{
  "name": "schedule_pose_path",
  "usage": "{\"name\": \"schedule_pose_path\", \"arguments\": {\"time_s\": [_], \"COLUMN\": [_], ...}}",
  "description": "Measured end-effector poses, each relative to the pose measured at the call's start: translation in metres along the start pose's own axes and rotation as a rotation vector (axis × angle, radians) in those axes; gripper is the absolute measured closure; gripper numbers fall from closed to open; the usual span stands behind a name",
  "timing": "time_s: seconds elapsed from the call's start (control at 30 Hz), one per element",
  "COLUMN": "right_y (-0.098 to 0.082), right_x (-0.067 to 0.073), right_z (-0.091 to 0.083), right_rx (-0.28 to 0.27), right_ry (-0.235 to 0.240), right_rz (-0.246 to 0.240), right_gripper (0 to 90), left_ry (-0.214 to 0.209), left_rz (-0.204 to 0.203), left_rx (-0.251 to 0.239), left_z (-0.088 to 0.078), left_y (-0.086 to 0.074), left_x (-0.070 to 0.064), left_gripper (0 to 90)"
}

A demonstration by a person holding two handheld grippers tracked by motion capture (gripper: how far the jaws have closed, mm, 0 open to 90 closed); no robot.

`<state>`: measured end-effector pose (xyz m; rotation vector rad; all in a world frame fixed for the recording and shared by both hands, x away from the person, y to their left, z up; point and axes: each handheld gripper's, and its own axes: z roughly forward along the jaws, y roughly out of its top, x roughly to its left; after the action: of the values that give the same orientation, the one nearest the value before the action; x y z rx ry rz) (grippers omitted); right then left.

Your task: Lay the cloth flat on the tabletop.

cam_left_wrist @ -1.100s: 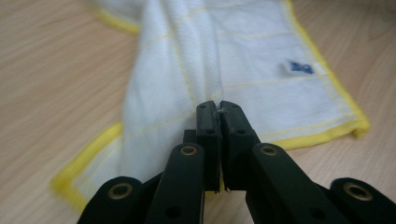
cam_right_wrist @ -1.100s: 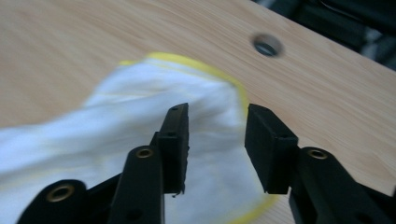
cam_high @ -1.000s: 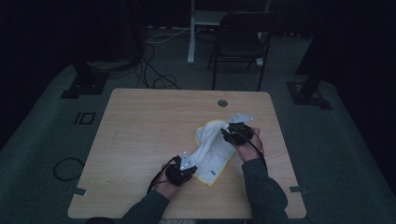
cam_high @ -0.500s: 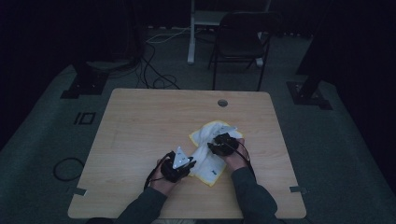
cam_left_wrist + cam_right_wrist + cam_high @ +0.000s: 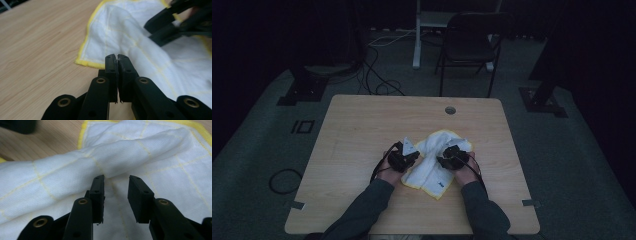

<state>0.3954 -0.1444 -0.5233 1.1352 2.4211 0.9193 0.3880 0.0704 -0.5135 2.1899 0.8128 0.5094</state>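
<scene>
A white cloth (image 5: 432,170) with a yellow hem lies rumpled on the wooden table (image 5: 362,130). My left gripper (image 5: 408,159) is at its left side. In the left gripper view the left gripper (image 5: 117,57) has just closed, jaws pressed together at the yellow hem (image 5: 87,62), a thin white sliver between the tips. My right gripper (image 5: 447,160) hovers over the cloth's middle. In the right gripper view the right gripper (image 5: 116,181) is open and has been closing, its jaws astride a raised fold (image 5: 120,157) without pressing it.
A cable hole (image 5: 450,110) sits near the table's far edge. Beyond the table stand a dark chair (image 5: 472,50) and a white stand (image 5: 417,35), with cables (image 5: 377,85) on the floor. Bare wood lies left of the cloth.
The left hand moved away from the table's near edge, up along the cloth's left side. The right hand came down from the cloth's far right part to its middle. The cloth is more bunched.
</scene>
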Motion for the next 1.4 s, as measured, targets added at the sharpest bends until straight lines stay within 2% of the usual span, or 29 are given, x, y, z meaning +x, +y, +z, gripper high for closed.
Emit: {"name": "schedule_pose_path", "arguments": {"time_s": [0.1, 0.2, 0.43, 0.5, 0.6, 0.73, 1.2, 1.4], "right_y": [-0.002, -0.008, -0.019, -0.021, -0.025, -0.031, -0.042, -0.047], "right_x": [0.004, 0.01, 0.024, 0.027, 0.03, 0.028, 0.013, 0.002], "right_z": [-0.002, -0.004, -0.007, -0.009, -0.009, -0.012, -0.022, -0.028], "right_rx": [-0.001, -0.022, -0.032, -0.026, -0.013, -0.018, -0.009, 0.0], "right_ry": [0.009, 0.039, 0.053, 0.053, 0.05, 0.056, 0.053, 0.029], "right_rz": [0.0, 0.014, -0.004, -0.02, -0.042, -0.038, -0.016, -0.007], "right_gripper": [65.9, 65.9, 63.9, 63.6, 63.7, 63.7, 63.7, 63.7], "left_ry": [0.002, -0.004, -0.015, -0.016, -0.014, 0.007, 0.108, 0.137], "left_rz": [0.0, 0.008, 0.009, 0.003, 0.014, 0.019, -0.041, -0.071], "left_rx": [0.039, 0.074, 0.107, 0.115, 0.112, 0.124, 0.16, 0.163], "left_z": [0.015, 0.028, 0.045, 0.045, 0.046, 0.045, 0.03, 0.023], "left_y": [0.002, 0.005, 0.011, 0.012, 0.012, 0.011, -0.006, -0.014], "left_x": [0.004, 0.006, 0.004, 0.006, 0.007, 0.014, 0.056, 0.071], "left_gripper": [87.3, 87.4, 87.4, 87.5, 88.3, 89.7, 90.0, 90.0]}}
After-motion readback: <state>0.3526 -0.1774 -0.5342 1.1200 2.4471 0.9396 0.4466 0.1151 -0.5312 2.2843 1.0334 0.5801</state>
